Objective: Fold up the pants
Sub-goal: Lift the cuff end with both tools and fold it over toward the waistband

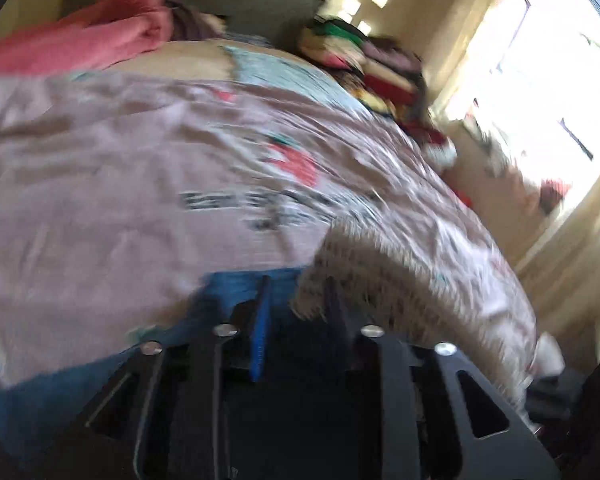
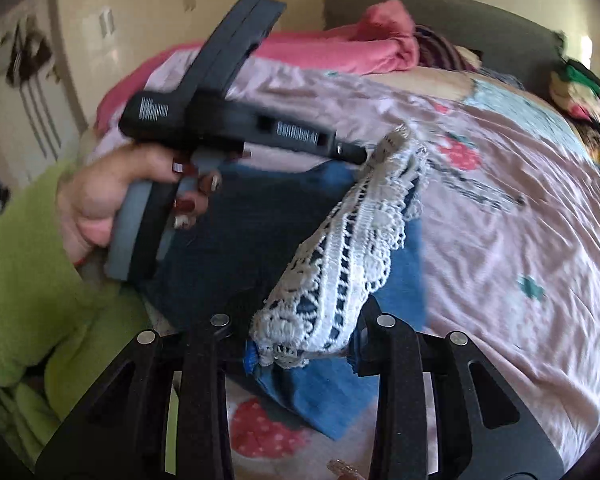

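I count one pair of blue pants (image 2: 284, 240) with a white lace hem (image 2: 340, 256), lifted above the bed (image 2: 520, 240) near its edge. The right tool (image 2: 296, 340) grips the lace end. The left tool (image 1: 296, 300) shows narrow jaws; I cannot tell its grip. The pink bedspread beyond lies free.

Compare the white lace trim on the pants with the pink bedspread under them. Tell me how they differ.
The lace trim is white openwork with holes showing blue denim behind; the pink bedspread is solid cloth printed with strawberries. The lace trim is a narrow band, bunched and lifted between the right gripper and the left gripper; the pink bedspread lies spread wide across the bed. Both are soft fabric.
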{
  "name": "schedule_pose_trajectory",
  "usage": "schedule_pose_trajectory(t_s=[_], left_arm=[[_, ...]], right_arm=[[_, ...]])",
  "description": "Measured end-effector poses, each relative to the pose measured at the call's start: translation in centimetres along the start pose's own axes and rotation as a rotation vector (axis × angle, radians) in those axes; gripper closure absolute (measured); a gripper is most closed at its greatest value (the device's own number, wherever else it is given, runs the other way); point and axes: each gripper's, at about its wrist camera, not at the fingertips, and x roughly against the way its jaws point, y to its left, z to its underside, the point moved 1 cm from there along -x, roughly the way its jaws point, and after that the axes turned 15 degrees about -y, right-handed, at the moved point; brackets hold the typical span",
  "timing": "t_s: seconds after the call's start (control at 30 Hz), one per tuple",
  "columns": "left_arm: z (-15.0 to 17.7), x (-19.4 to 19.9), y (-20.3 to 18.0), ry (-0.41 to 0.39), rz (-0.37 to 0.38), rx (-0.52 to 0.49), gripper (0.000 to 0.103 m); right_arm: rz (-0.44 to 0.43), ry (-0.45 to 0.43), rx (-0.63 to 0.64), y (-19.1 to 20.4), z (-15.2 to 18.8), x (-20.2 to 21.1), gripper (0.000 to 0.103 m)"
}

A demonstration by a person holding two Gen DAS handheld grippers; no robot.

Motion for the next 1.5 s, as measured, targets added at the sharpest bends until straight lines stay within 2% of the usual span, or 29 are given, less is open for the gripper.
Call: schedule_pose_trajectory(t_s=[0.03, 0.07, 0.1, 0.13, 0.17, 0.2, 0.27, 0.4, 0.47, 0.53, 0.7, 0.9, 0.97, 1.1, 1.17, 1.2, 1.37, 1.4, 1.43, 1.5], left_arm=[[-0.2, 1.1, 1.7, -0.037, -0.007, 0.059, 0.061], [-0.2, 2.0, 3.0, -0.063, -0.019, 0.1, 0.056], [-0.2, 2.8, 4.1, -0.083, -0.044, 0.128, 0.056], [-0.1, 3.9, 5.6, -0.108, -0.115, 0.14, 0.056], [0.0, 4.5, 6.2, -0.122, -0.148, 0.143, 0.056], [0.1, 5.2, 7.1, -0.137, -0.149, 0.164, 0.056], [0.5, 6.1, 8.5, -0.157, -0.103, 0.247, 0.056], [1.0, 6.0, 9.2, -0.151, -0.06, 0.304, 0.055], [1.1, 5.6, 8.5, -0.141, -0.019, 0.301, 0.055], [1.4, 5.5, 7.9, -0.123, 0.016, 0.292, 0.052], [2.6, 4.4, 7.2, -0.035, 0.088, 0.342, 0.051], [4.3, 3.4, 5.8, 0.077, 0.104, 0.336, 0.051], [4.8, 2.7, 5.8, 0.098, 0.081, 0.335, 0.051], [5.5, 1.9, 7.0, 0.096, 0.066, 0.414, 0.05], [5.5, 1.7, 7.5, 0.087, 0.085, 0.457, 0.041], [5.5, 1.5, 7.6, 0.089, 0.08, 0.469, 0.041], [5.2, 0.1, 6.8, 0.097, 0.034, 0.451, 0.035], [5.1, -0.1, 6.7, 0.095, 0.021, 0.443, 0.035], [5.0, -0.3, 6.5, 0.092, 0.008, 0.434, 0.04], [4.8, -0.6, 6.0, 0.077, -0.014, 0.401, 0.056]], right_arm=[[0.005, 0.01, 0.029, 0.8, -0.1, -0.5, 0.077], [0.012, 0.025, 0.069, 1.8, 0.0, -1.1, 0.076], [0.01, 0.044, 0.115, 2.9, 0.1, -1.8, 0.073], [0.004, 0.058, 0.139, 3.7, 0.3, -2.4, 0.071], [-0.006, 0.077, 0.158, 4.5, 0.6, -3.0, 0.071], [-0.021, 0.09, 0.164, 5.1, 0.9, -3.3, 0.07], [-0.076, 0.109, 0.173, 6.3, 1.2, -3.8, 0.07], [-0.163, 0.091, 0.163, 7.5, 1.0, -2.6, 0.055], [-0.186, 0.06, 0.129, 6.9, 0.3, -1.4, 0.051], [-0.173, 0.023, 0.092, 5.7, -0.4, -0.3, 0.046], [-0.055, -0.022, 0.016, 1.8, -1.6, 0.8, 0.042], [0.064, -0.041, -0.051, -3.6, -3.4, -0.2, 0.042], [0.066, -0.053, -0.08, -5.4, -4.2, -1.2, 0.042], [0.088, -0.032, -0.133, -8.5, -5.3, -3.9, 0.042], [0.097, -0.009, -0.165, -10.0, -5.4, -5.1, 0.042], [0.089, 0.006, -0.183, -10.5, -5.4, -5.6, 0.042], [0.057, 0.056, -0.262, -12.7, -5.0, -8.9, 0.042], [0.046, 0.063, -0.27, -12.8, -4.8, -9.3, 0.042], [0.033, 0.074, -0.281, -13.0, -4.5, -10.0, 0.042], [0.023, 0.092, -0.305, -13.2, -3.8, -10.7, 0.042]])
